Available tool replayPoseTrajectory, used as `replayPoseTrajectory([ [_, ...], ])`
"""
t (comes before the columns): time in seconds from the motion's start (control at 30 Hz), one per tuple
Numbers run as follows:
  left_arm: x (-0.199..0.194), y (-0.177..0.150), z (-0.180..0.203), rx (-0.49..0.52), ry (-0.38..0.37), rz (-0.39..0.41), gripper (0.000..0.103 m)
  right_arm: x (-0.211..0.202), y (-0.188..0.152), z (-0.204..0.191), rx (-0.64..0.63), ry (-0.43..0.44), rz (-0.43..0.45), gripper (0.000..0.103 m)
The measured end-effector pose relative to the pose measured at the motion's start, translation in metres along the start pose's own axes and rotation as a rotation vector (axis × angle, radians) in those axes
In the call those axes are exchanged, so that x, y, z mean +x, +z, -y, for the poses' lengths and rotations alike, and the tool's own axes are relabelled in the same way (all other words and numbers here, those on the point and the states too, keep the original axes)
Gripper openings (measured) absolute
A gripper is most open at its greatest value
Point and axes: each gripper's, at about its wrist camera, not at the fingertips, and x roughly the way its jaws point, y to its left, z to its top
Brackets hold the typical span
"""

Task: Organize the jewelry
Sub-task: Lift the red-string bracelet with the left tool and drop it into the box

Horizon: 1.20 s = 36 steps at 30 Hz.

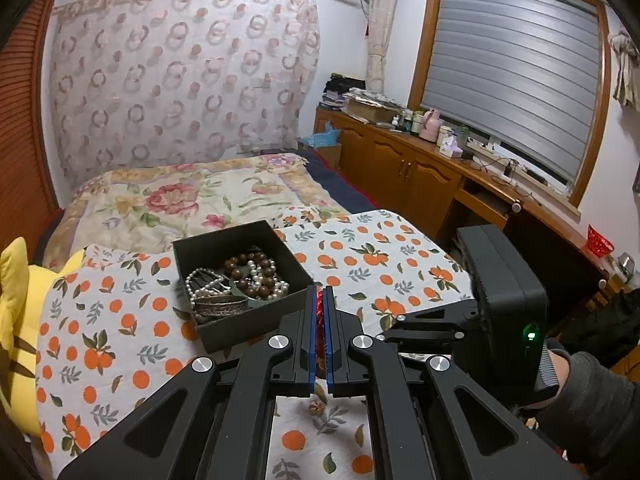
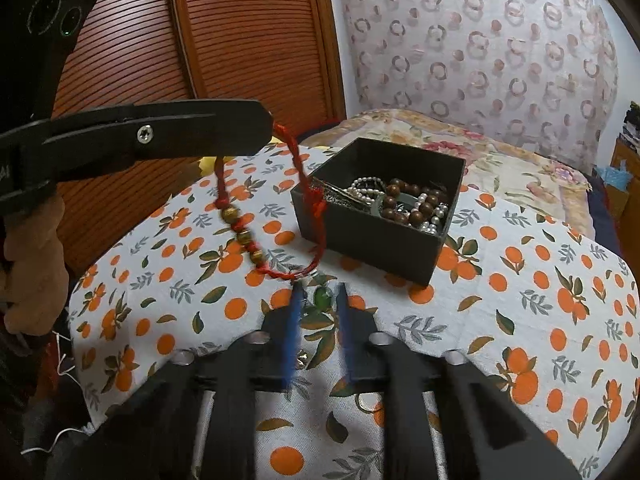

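Note:
A red cord bracelet (image 2: 240, 232) with brown beads hangs in a loop from my left gripper (image 1: 319, 291), which is shut on the cord; in the right wrist view that gripper (image 2: 266, 122) is at upper left. The loop dangles just left of a black open box (image 2: 360, 236), which holds pearl strands, dark wooden beads and a metal bangle (image 1: 220, 306). My right gripper (image 2: 320, 289) sits low over the orange-print cloth, in front of the box and below the loop. Its blue pads (image 2: 295, 320) stand apart, gripping nothing. A small green stone (image 2: 321, 298) lies on the cloth between the tips.
The orange-print cloth (image 2: 520, 320) covers a raised surface beside a floral bed (image 1: 180, 200). A gold ring (image 2: 364, 402) lies on the cloth under my right gripper. A yellow cushion (image 1: 16, 320) is at left, wooden cabinets (image 1: 400, 160) at right, and a slatted wooden door (image 2: 240, 40) behind.

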Motion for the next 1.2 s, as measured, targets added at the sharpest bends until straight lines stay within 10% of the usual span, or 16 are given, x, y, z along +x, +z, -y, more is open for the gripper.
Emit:
replayPoseTrajectory([
  [1.2,0.034,0.035,-0.046,-0.023,0.063,0.008,0.002,-0.033,0.072,0.039,-0.012,-0.045,0.189,0.017],
])
